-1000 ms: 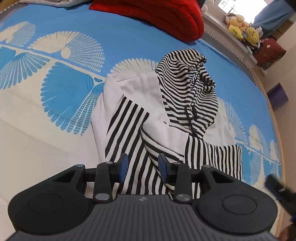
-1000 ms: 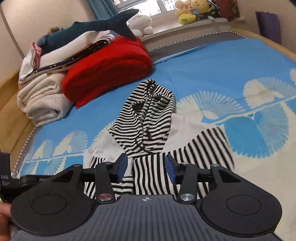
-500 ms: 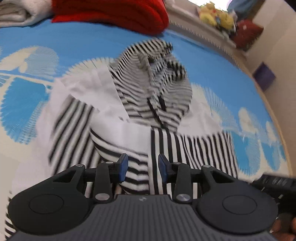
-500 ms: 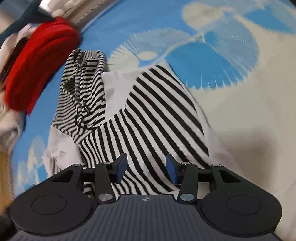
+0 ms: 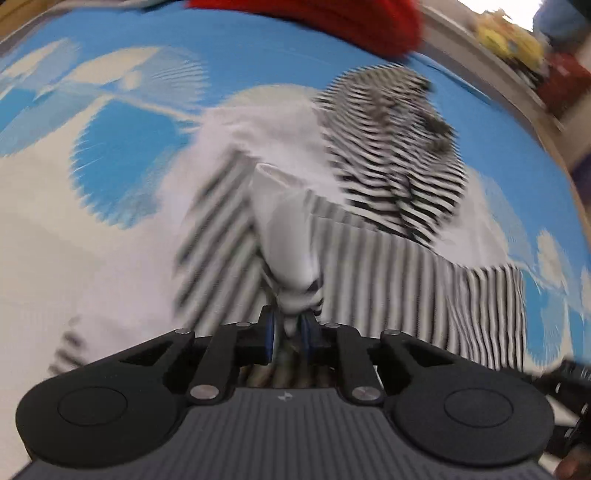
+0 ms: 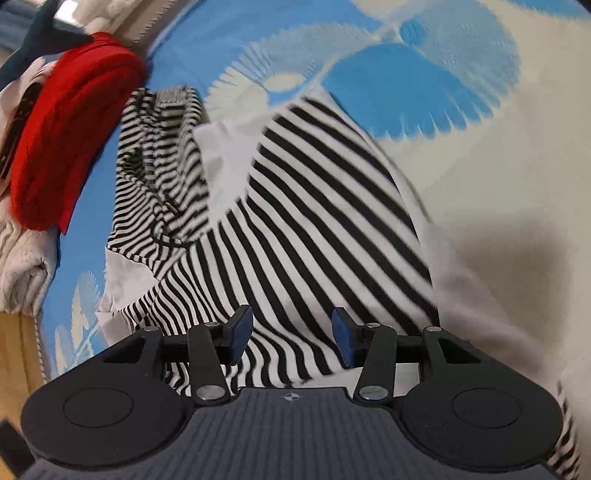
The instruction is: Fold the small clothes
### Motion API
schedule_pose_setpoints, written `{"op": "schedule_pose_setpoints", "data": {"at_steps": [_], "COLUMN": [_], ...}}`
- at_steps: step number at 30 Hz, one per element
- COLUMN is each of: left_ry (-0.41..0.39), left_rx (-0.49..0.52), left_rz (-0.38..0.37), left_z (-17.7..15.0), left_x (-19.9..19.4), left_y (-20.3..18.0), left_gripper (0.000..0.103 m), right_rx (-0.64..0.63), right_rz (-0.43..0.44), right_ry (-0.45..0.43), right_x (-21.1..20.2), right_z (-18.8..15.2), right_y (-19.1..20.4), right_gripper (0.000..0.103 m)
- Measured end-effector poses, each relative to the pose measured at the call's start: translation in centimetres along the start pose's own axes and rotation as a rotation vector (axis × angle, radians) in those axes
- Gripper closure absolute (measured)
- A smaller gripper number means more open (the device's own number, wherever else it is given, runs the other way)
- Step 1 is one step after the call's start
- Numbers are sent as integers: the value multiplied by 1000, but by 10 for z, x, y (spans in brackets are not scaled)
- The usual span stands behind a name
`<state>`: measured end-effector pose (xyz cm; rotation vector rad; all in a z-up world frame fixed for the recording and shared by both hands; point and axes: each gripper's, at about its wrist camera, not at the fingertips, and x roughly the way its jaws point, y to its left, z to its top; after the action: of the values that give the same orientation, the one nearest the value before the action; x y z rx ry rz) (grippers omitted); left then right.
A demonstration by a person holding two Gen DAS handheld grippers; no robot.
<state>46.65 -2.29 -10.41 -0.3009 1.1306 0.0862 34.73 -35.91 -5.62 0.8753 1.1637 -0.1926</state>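
Observation:
A black-and-white striped hoodie (image 5: 388, 206) (image 6: 295, 206) lies spread on a blue and cream patterned bedspread (image 5: 122, 155). Its hood points away from me. In the left wrist view the picture is blurred. My left gripper (image 5: 289, 332) has its jaws closing, and a bunched fold of the hoodie's white and striped cloth stands between the pads, pinched there. In the right wrist view my right gripper (image 6: 291, 334) hangs open just above the hoodie's striped body, with nothing gripped between its fingers.
A folded red knit (image 6: 70, 147) (image 5: 332, 18) lies beyond the hood, with cream towels (image 6: 18, 251) beside it. Soft toys (image 5: 506, 40) sit on a ledge at the far side. The bed's wooden edge (image 6: 14, 350) shows at the left.
The left gripper has sunk onto the hoodie and narrowed its jaws on a fold of cloth. The right gripper dropped and rolled early on, then stayed over the striped body, still open.

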Motion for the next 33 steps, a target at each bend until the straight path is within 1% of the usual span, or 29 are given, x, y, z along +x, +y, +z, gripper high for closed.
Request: {"op": "schedule_pose_setpoints", "data": {"at_steps": [2,3,5,6,7,8,13,17,21,26,28,30,32,33], "left_ry": [11,9,19,38,58,73,131,130,121,129,116,71,19,-23], "left_rx": [-88,-137,-239,-281,-309,-333,-430,-427,-436,-405,-392,-347,-270,-220], "left_rz": [16,8,-40,-75,-107,-124,-130,-128,-79,-80,-67,-37,-11,-2], "left_z": [4,6,14,18,22,23,21,22,22,21,21,22,25,26], "left_x": [-4,-5,-2,2,6,10,25,28,26,33,31,22,4,-9], "left_y": [24,35,57,66,70,76,93,94,97,99,99,92,80,71], "left_gripper": [84,84,83,79,77,77,77,76,76,76,83,102,102,102], "right_rx": [45,64,99,116,128,132,90,52,55,51,48,56,58,55], "right_rz": [-26,-45,-75,-81,-83,-83,-75,-78,-75,-79,-88,-103,-116,-122], "right_ry": [8,7,4,3,1,-1,-23,-41,-35,-37,-47,-60,-75,-83], "right_x": [3,5,7,8,8,8,4,3,4,5,5,3,-1,-3], "right_z": [-1,-2,-3,-3,-3,-4,-5,-5,-6,-5,-3,0,3,4], "right_y": [-9,-14,-21,-24,-25,-25,-13,-5,-3,-3,-4,-7,-9,-10], "right_gripper": [53,53,54,54,54,54,53,53,53,53,53,53,53,53]}}
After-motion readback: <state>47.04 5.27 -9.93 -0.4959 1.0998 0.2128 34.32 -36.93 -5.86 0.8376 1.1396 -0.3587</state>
